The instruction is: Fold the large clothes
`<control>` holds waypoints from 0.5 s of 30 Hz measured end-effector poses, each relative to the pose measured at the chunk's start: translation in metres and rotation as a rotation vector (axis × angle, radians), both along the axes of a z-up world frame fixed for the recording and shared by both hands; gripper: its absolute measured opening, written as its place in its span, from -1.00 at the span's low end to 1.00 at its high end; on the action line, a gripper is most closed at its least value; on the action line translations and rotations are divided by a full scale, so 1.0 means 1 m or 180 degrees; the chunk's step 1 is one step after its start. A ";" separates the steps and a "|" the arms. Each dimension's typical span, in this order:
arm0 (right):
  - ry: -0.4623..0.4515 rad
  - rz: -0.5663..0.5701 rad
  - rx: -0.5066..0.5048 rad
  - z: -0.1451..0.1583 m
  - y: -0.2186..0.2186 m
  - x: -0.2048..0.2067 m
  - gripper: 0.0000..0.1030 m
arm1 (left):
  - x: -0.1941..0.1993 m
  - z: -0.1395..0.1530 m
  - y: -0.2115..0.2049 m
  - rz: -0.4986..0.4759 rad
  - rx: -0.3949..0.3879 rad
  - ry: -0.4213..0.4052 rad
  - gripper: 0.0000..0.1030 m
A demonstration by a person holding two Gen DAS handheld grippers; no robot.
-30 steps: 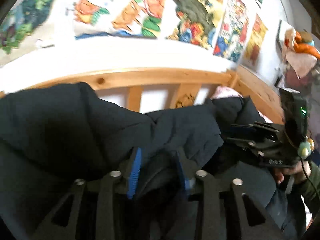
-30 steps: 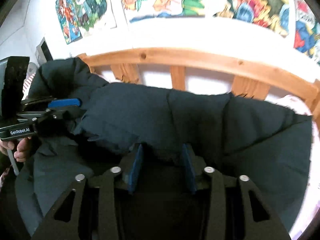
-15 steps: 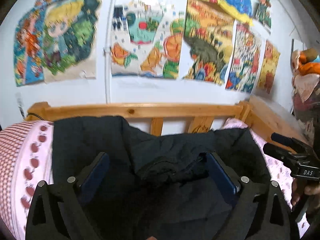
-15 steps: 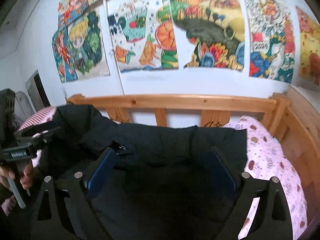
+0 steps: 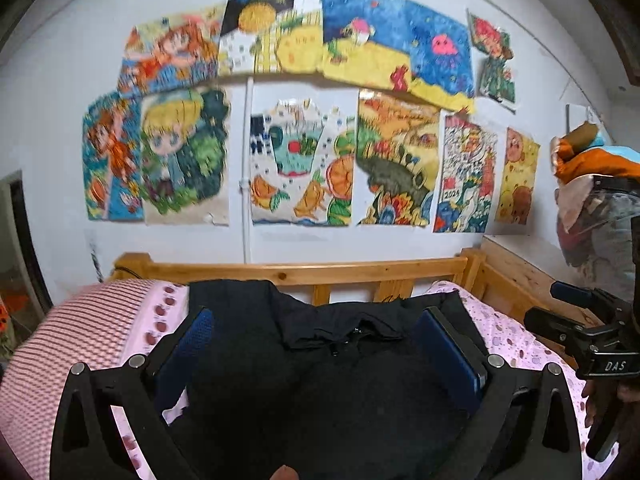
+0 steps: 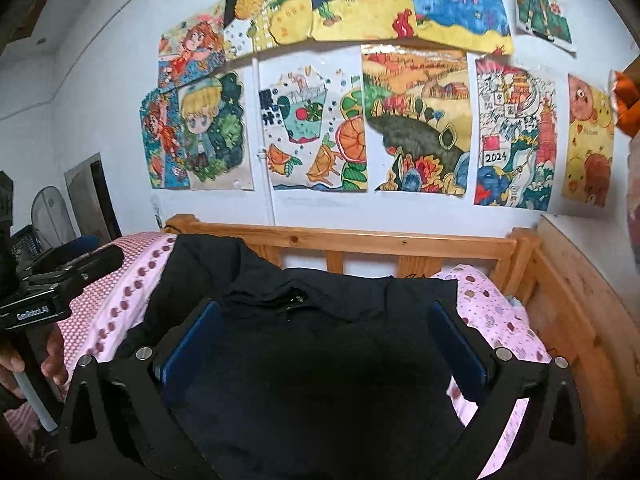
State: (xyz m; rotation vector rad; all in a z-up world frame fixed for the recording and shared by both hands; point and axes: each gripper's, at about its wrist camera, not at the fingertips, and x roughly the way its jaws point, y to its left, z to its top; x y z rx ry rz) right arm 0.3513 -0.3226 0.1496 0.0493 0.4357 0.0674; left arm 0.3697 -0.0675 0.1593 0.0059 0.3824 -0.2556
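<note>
- My left hand-held gripper (image 5: 320, 344) has its two blue-padded fingers (image 5: 188, 344) spread wide apart, with nothing pinched between them.
- My right hand-held gripper (image 6: 320, 332) is still widening its jaws, now far apart; its blue pads (image 6: 192, 344) press on nothing.
- The dark jacket (image 5: 320, 360) lies on the bed below and ahead of both hand-held grippers, seen through the gap between the fingers but not gripped.
- Ahead of my right hand-held gripper, the jacket's far edge is bunched and folded over, with a zipper pull (image 6: 294, 302) showing on the crumpled part.
- The jacket's top left corner rides up near the wooden bed rail (image 6: 360, 240), which runs across beyond the fingertips.
- The pink spotted sheet (image 6: 496, 312) shows to either side of the jacket, outside the fingers.
- In the left wrist view my right hand-held gripper sits off to the right (image 5: 580, 328), gripped by my hand (image 5: 612, 412).
- In the right wrist view my left hand-held gripper is off to the left (image 6: 68, 264).
- Beyond the rail, above the fingertips, the white wall carries a cluster of colourful drawings (image 5: 304, 160).
</note>
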 end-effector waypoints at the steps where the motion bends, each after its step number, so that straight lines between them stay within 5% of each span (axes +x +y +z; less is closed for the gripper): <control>1: -0.0002 0.0004 -0.0006 0.003 0.001 -0.008 0.97 | -0.009 0.003 0.002 0.0002 0.0011 -0.0029 1.00; 15: -0.0048 0.0127 -0.0045 0.030 0.026 -0.125 0.97 | -0.123 0.032 0.017 -0.0050 0.0177 -0.0200 1.00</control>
